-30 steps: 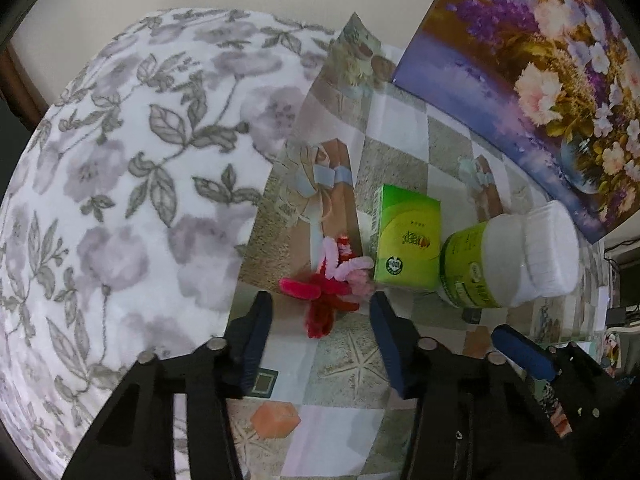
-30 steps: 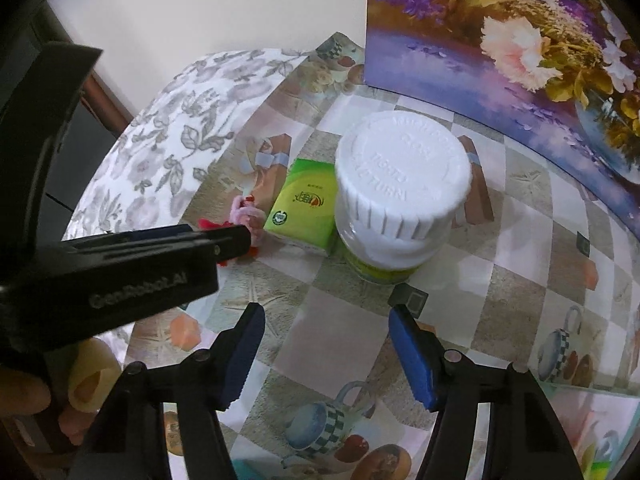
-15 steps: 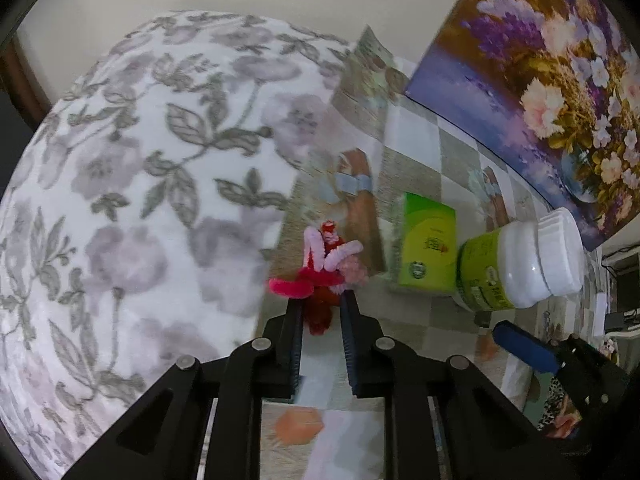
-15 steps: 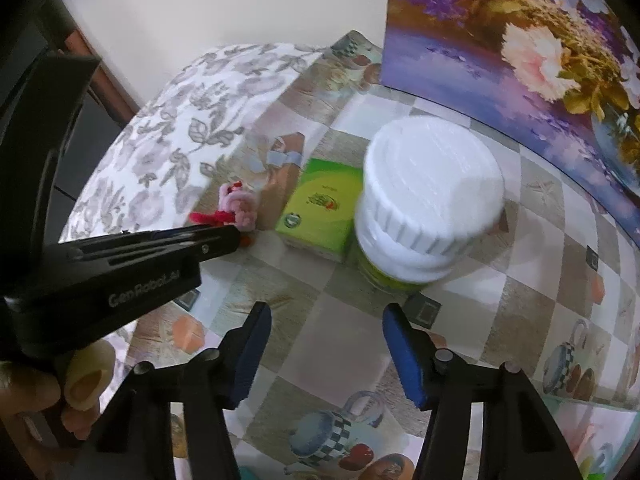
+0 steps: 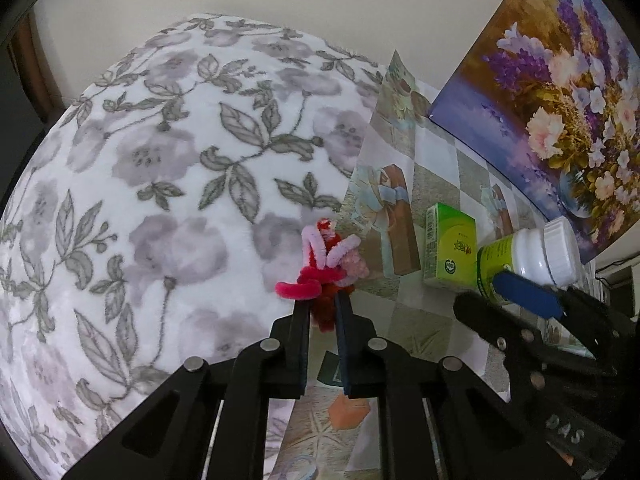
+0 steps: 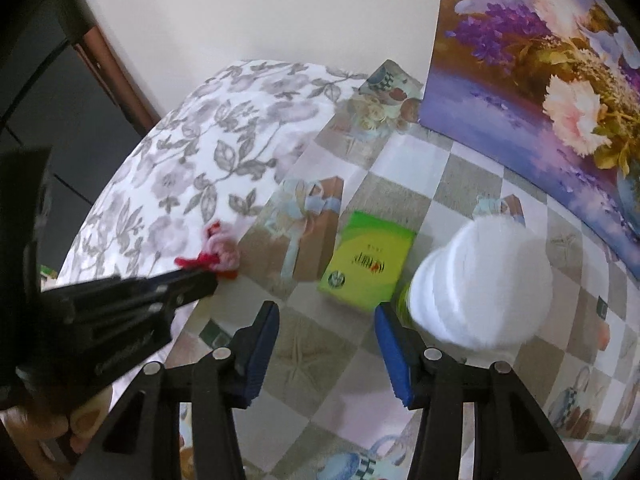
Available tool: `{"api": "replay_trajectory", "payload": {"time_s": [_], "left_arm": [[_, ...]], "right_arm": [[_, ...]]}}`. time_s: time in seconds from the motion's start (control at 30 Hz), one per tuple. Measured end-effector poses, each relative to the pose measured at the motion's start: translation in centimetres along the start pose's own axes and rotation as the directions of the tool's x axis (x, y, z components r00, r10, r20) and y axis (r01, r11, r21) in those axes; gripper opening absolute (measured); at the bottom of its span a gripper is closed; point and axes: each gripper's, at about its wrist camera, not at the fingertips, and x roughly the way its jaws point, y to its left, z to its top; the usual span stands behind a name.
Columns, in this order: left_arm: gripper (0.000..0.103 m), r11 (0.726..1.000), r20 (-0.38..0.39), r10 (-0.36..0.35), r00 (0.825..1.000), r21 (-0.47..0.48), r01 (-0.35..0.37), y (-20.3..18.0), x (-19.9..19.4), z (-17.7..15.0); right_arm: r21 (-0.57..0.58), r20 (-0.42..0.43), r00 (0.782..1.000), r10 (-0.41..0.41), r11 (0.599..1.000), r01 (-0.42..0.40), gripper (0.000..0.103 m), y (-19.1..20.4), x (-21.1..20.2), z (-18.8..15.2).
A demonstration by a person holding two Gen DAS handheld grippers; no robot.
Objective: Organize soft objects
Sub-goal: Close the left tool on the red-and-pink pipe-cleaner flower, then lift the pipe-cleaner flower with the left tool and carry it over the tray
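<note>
Between the jaws of our left gripper [image 5: 322,308] sat the pipe-cleaner toy [image 5: 324,264], a fuzzy twist of red, hot pink and pale pink; the jaws had just been closing and now pinched its dark red lower end, with the loops sticking out past the tips. From the right wrist view the same toy [image 6: 218,254] showed at the tip of that gripper, at the edge where the floral blanket [image 5: 160,184] met the worktop [image 6: 320,344] with its checked, printed cloth. Whether the toy touched the surface we could not tell.

Our right gripper [image 6: 326,340] had its blue-padded jaws spread, though they had just been narrowing, and nothing lay between them; they hovered over bare cloth. Just beyond them lay a green tissue pack [image 6: 368,264], flat on the worktop, and just beside the right-hand jaw stood a white-capped bottle [image 6: 484,284] with a green label, blurred in this view. In the left wrist view the pack [image 5: 452,252] and bottle [image 5: 532,256] stood close together. Behind them a flower painting [image 5: 560,108] leaned against the pale wall.
</note>
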Motion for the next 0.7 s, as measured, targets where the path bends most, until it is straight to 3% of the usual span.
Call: {"api": "replay_trajectory", "payload": {"time_s": [0.7], "left_arm": [[0.012, 1.0, 0.012, -0.004, 1.0, 0.027, 0.004, 0.1, -0.2, -0.5]], "right_arm": [[0.021, -0.005, 0.988, -0.154, 0.988, 0.154, 0.054, -0.2, 2.6, 1.4]]}}
